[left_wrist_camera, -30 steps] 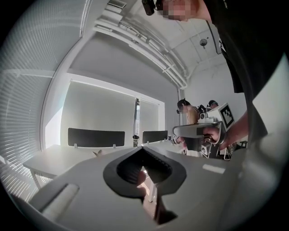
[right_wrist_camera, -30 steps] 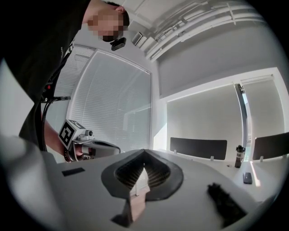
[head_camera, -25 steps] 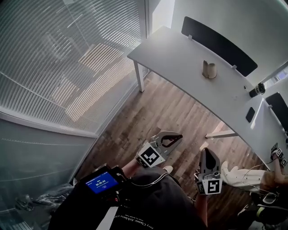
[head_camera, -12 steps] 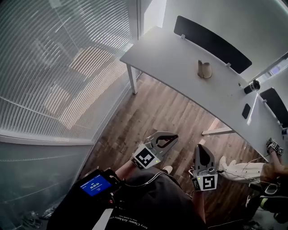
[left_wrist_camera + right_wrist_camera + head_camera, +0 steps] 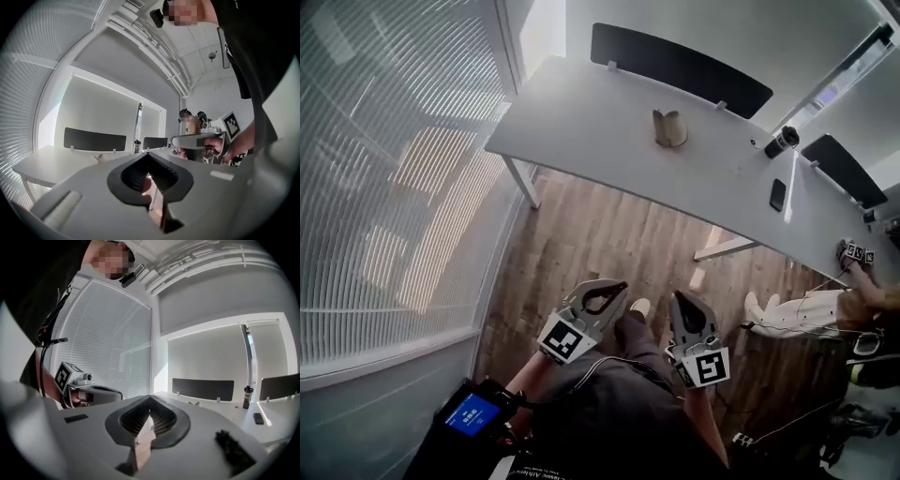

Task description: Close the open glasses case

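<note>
the glasses case (image 5: pixel 668 128) sits on the white table (image 5: pixel 572 122), near its far edge and at about 12 o'clock from both grippers, well apart from them. it is small and tan, with one darker rounded half standing up and a paler half lying open at its 3 o'clock; finer detail is too small to tell. in the left gripper view it is only a pale speck on the tabletop (image 5: pixel 99 158). the left gripper (image 5: pixel 620 285) hangs over the wooden floor (image 5: pixel 609 234), pointing toward 1 o'clock, its jaws brought together tip to tip with nothing between them, only the oval gap behind the ribbed pads (image 5: pixel 136 174). the right gripper (image 5: pixel 679 296) is just beside it at 3 o'clock, pointing toward 12 o'clock, its jaws likewise pressed together and empty, the ribbed pads (image 5: pixel 161 420) bare. a black bottle (image 5: pixel 783 141) stands on the table at 3 o'clock from the case, and a dark phone (image 5: pixel 777 194) lies at about 4 o'clock from it. a black panel (image 5: pixel 675 64) runs along the table's far side. window blinds (image 5: pixel 384 169) fill the 9 o'clock side.
</note>
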`<state>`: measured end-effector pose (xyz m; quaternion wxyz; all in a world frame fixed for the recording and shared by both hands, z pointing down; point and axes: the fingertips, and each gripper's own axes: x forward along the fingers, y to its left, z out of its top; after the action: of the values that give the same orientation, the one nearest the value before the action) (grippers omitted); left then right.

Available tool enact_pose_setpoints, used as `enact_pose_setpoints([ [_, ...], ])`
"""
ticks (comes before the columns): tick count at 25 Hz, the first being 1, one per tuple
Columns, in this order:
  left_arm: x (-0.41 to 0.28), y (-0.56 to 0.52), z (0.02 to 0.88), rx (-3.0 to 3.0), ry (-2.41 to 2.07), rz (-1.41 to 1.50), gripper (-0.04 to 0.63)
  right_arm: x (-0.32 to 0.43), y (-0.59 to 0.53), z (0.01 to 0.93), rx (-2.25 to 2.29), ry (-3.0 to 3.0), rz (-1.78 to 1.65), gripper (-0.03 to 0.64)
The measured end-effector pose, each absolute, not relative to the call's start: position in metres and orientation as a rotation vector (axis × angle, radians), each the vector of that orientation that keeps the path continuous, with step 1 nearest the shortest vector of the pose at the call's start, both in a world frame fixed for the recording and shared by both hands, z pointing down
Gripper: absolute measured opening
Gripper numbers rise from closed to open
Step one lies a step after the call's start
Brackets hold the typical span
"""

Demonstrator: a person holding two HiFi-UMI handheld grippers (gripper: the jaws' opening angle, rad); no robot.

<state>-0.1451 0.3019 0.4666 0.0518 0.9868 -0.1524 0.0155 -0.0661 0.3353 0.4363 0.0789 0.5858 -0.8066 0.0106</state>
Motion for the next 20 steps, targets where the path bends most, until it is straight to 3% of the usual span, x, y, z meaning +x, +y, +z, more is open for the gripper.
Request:
enact_pose_setpoints([
  [20,0.036,0.126,0.491,2.964,-0.666,0.382,0.006,0.155,0.159,0.455,1.72,-2.608,0.134,0.005],
])
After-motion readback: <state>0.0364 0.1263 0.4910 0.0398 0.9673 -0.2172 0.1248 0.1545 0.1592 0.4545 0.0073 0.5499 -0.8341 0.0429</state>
